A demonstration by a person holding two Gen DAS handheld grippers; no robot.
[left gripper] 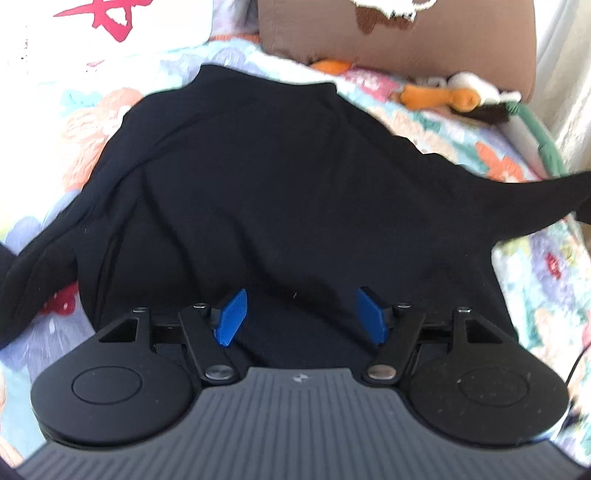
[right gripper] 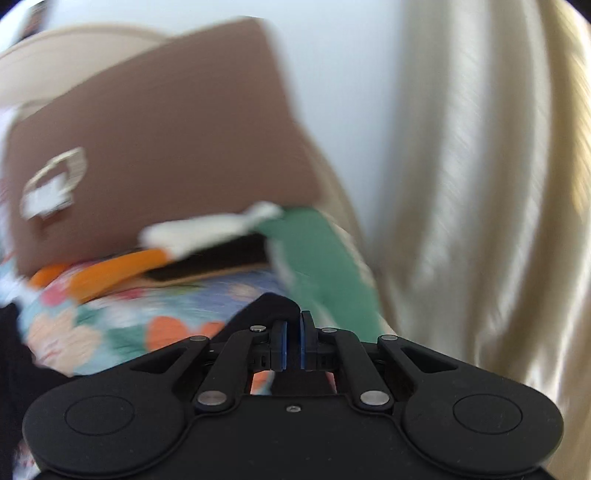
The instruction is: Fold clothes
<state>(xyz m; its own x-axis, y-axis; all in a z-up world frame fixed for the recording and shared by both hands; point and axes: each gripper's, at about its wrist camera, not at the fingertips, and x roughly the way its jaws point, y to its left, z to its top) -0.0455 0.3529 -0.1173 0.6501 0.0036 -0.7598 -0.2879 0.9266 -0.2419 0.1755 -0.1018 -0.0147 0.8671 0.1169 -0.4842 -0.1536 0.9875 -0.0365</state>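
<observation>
Left hand-held gripper [left gripper: 301, 315]: jaws wide apart, nothing between the two blue pads [left gripper: 231, 317]. It hangs over the near edge of one black garment [left gripper: 280, 192], which fills the view straight ahead.

Right hand-held gripper [right gripper: 293, 339]: blue pads closed together on a fold of black cloth [right gripper: 266, 306], which bulges up just ahead of the fingertips. In the left wrist view one sleeve [left gripper: 546, 199] runs off to the far right edge, pulled out from the body; a second sleeve [left gripper: 37, 266] trails off to the left.

Count: one garment, two sleeves showing. No brand or readable writing on it.

Surface: the garment lies spread on a bed with a floral quilt [left gripper: 443, 122] in blue, orange, red and green. Ahead of the left gripper, past the garment, stands one brown pillow [left gripper: 406, 33] with a white stitched patch; its design cannot be made out. To the left of that, one white pillow [left gripper: 110, 26] with red markings, not legible. Against the foot of the brown pillow lies one soft toy [left gripper: 458, 98] in orange, white and black. Green trim [left gripper: 543, 129] edges the quilt to the right.

Room: ahead and right of the right gripper hangs a cream curtain [right gripper: 480, 184], beside a pale wall [right gripper: 332, 74]. The right wrist view is motion-blurred.
</observation>
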